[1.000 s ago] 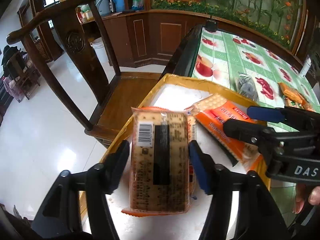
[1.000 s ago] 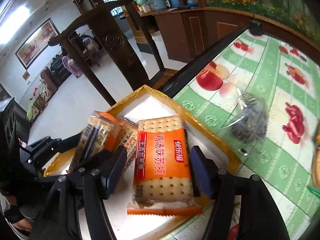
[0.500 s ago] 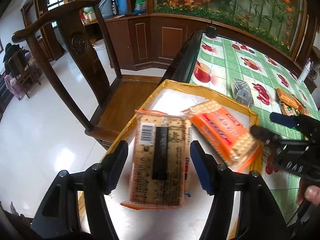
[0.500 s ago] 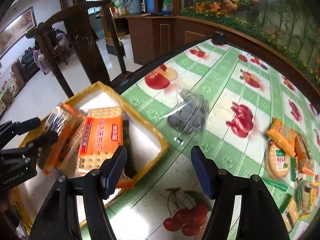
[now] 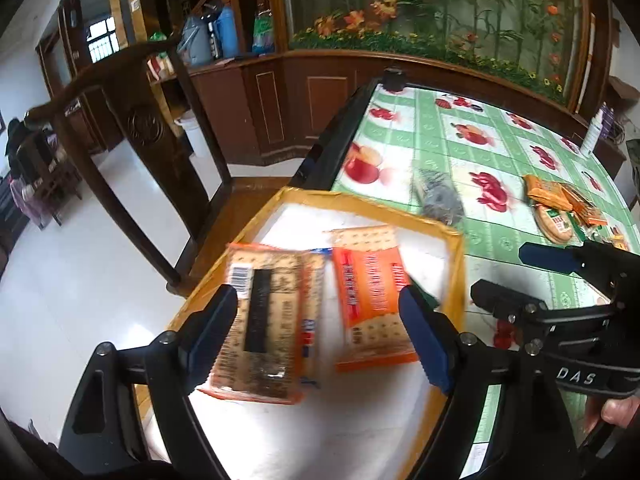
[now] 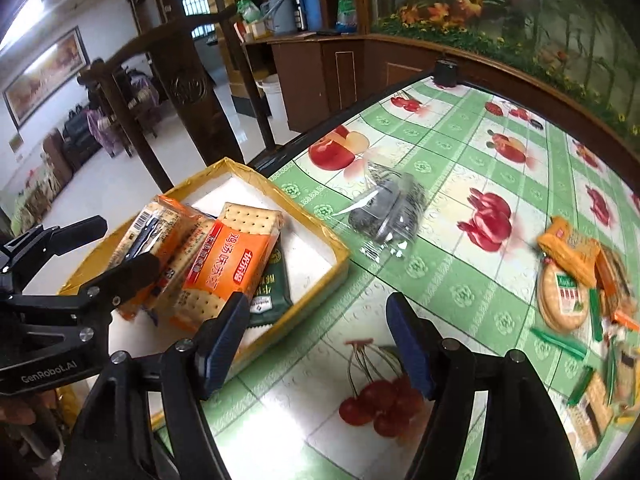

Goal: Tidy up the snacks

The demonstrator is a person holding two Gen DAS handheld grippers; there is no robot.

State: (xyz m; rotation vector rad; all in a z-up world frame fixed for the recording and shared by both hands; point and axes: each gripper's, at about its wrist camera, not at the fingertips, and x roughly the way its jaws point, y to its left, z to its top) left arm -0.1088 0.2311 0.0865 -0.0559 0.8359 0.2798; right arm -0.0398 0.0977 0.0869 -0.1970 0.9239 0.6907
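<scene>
A yellow-rimmed box (image 5: 360,204) (image 6: 312,224) with a white floor sits at the table's left edge. In it lie a barcode-side cracker pack (image 5: 260,320) (image 6: 156,232), an orange cracker pack (image 5: 372,300) (image 6: 232,268) and a dark green packet (image 6: 272,284). My left gripper (image 5: 318,336) (image 6: 104,250) hovers over the two cracker packs; its jaws are opening and its pads stand clear of them. My right gripper (image 6: 316,344) (image 5: 520,280) is to the right of the box over the tablecloth, jaws opening, with nothing between them.
A clear bag of dark contents (image 6: 384,212) (image 5: 440,200) lies just beyond the box. Several loose snack packs (image 6: 568,280) (image 5: 556,208) are piled at the right of the green fruit-print tablecloth (image 6: 460,152). A dark wooden chair (image 5: 152,140) (image 6: 188,92) stands to the left of the table.
The right gripper let the orange pack drop into the box and swung right over the table. The left gripper spread its jaws off the barcode pack, which now lies in the box.
</scene>
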